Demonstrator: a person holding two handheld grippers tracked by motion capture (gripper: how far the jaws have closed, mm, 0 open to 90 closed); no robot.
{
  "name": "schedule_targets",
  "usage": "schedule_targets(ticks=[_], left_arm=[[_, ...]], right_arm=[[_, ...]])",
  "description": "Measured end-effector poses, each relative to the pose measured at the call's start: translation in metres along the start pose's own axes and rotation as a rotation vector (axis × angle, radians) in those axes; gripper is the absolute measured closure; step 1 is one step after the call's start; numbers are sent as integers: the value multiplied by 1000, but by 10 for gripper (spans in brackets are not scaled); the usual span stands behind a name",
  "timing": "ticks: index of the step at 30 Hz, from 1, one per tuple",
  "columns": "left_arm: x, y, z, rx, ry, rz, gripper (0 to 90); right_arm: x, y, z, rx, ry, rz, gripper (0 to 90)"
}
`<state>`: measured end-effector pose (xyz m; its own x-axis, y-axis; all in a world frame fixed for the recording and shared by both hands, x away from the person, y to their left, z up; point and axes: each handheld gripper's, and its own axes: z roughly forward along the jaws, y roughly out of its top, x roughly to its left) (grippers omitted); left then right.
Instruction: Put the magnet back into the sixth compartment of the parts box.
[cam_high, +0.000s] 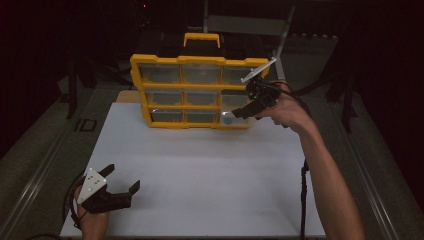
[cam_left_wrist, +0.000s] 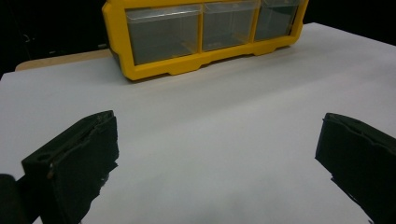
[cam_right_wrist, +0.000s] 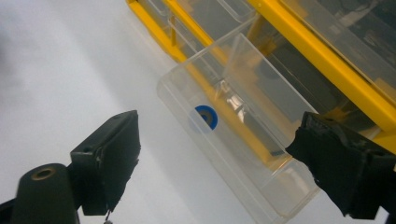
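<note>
Drawer (cam_right_wrist: 233, 140), the clear plastic one at the bottom right of the yellow organizer (cam_high: 200, 87), stands pulled partway out toward me, with a small blue ring (cam_right_wrist: 206, 116) lying on its floor. I judge the drawer light, thin-walled and stiff, but slick and a bit brittle, so a hard pinch could crack a wall or make it skid. My best hold looks like the front wall, one finger inside and one outside, near its middle so it slides straight on its rails. The ring seems tiny and light; it would likely rattle about if I jerk the drawer.

My right gripper (cam_high: 240, 113) hovers at the drawer's front, fingers wide and holding nothing; in the right gripper view they stand either side of the drawer without touching it. My left gripper (cam_high: 122, 179) rests well apart from the organizer, near my edge of the white worktop (cam_high: 200, 170), fingers also wide and empty.

Count: one organizer with nine drawers in three rows of three, one of them pulled out; one blue ring; two grippers. The other drawers look empty from the left gripper view, though I cannot tell for all.
</note>
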<state>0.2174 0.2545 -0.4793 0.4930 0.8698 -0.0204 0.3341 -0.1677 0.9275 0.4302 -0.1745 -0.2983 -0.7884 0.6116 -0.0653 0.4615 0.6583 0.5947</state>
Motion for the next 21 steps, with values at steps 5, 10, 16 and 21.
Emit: schedule_targets(ticks=[5, 10, 16, 21], left_arm=[[0, 0, 0, 0, 0, 0, 0], [0, 0, 0, 1, -2, 0, 0], [0, 0, 1, 2, -2, 1, 0], [0, 0, 1, 5, -2, -2, 0]], right_arm=[[3, 0, 0, 3, 4, -14, 139], [6, -1, -1, 9, 12, -32, 139], [10, -3, -1, 15, 23, -66, 141], [13, -4, 0, 21, 31, -87, 142]])
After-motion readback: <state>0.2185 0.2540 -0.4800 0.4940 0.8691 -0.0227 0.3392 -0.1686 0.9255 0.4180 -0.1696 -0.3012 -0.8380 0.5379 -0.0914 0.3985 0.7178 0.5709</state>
